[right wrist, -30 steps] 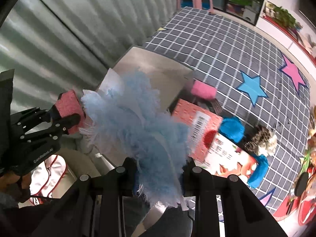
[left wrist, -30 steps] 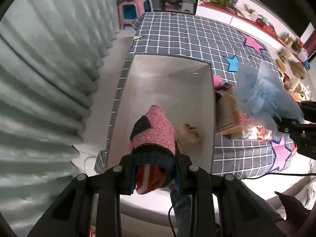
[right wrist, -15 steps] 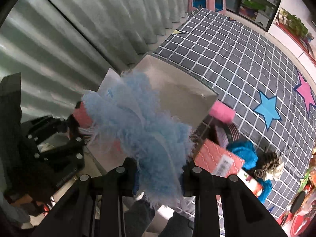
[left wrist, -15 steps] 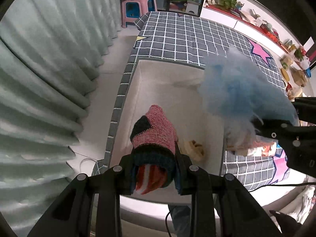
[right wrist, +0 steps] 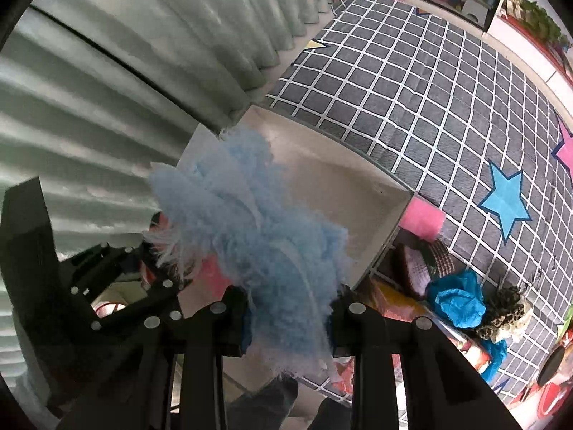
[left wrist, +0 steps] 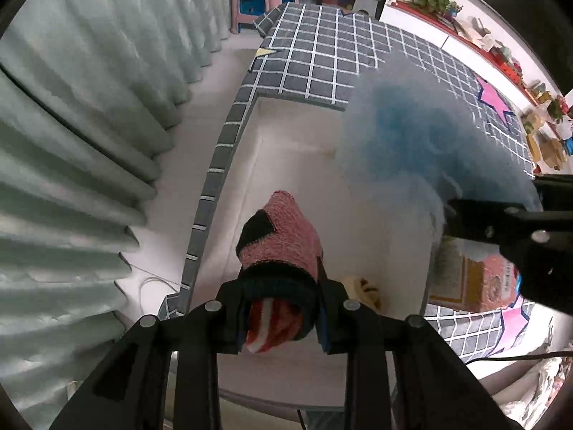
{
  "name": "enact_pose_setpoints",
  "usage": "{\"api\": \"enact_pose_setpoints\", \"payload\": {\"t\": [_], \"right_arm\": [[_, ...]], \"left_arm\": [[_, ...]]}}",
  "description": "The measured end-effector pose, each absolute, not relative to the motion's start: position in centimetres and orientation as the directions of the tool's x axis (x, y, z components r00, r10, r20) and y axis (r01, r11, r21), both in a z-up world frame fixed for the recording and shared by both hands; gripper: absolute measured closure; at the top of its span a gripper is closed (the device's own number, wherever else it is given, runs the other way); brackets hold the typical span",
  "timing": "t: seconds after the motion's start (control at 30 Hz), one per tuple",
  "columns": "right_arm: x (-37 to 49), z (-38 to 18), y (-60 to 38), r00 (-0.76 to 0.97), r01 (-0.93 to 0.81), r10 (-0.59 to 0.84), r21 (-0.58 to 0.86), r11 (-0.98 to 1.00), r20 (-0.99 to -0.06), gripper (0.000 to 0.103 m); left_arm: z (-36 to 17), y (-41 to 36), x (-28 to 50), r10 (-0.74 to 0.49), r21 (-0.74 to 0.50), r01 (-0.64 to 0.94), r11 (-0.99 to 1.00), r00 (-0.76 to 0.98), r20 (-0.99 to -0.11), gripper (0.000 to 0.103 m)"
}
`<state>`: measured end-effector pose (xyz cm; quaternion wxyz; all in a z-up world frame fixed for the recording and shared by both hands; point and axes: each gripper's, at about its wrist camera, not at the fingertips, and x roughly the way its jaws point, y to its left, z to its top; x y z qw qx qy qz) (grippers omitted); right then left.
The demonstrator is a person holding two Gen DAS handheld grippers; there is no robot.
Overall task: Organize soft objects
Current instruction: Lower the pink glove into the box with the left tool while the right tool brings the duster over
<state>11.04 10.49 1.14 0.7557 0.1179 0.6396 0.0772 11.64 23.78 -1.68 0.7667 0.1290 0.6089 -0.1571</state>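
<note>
Left wrist view: the left gripper [left wrist: 281, 313] is clamped tight on one rolled sock [left wrist: 281, 251], pink knit with a black patch and a dark cuff, the roll sticking out forward past the fingertips. It hangs right above the white box [left wrist: 297, 165], which sits on the edge of the grey checked bed [left wrist: 322, 53]. One small tan soft thing [left wrist: 361, 288] lies on the box floor, just beside the gripper's right finger. In from the right comes the right gripper [left wrist: 447, 222], closed on one fluffy blue bundle [left wrist: 422, 143], blurred, hovering over the box's far right corner.

Right wrist view: the same blue bundle [right wrist: 258, 236] sits squeezed between the closed fingers and spreads out well beyond them, over the box [right wrist: 340, 179]. The left gripper [right wrist: 157, 261] shows at the left, pink peeking out behind the fluff. On the bed beside the box: one pink roll [right wrist: 422, 220], one striped knit piece [right wrist: 426, 265], one bright blue cloth [right wrist: 458, 301], one leopard-print piece [right wrist: 505, 313]. Pale green curtains [right wrist: 143, 71] hang behind.
</note>
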Motion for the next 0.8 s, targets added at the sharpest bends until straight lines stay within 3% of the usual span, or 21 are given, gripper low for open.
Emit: {"api": "enact_pose_setpoints", "payload": {"t": [0.8], "right_arm": [[13.7, -1.2, 11.6, 0.121, 0.022, 0.208, 0.212, 0.977, -0.971, 0.073]], "left_arm": [[-4.6, 23.2, 12.7, -0.064, -0.009, 0.394, 0.919, 0.126, -0.99, 0.071]]}}
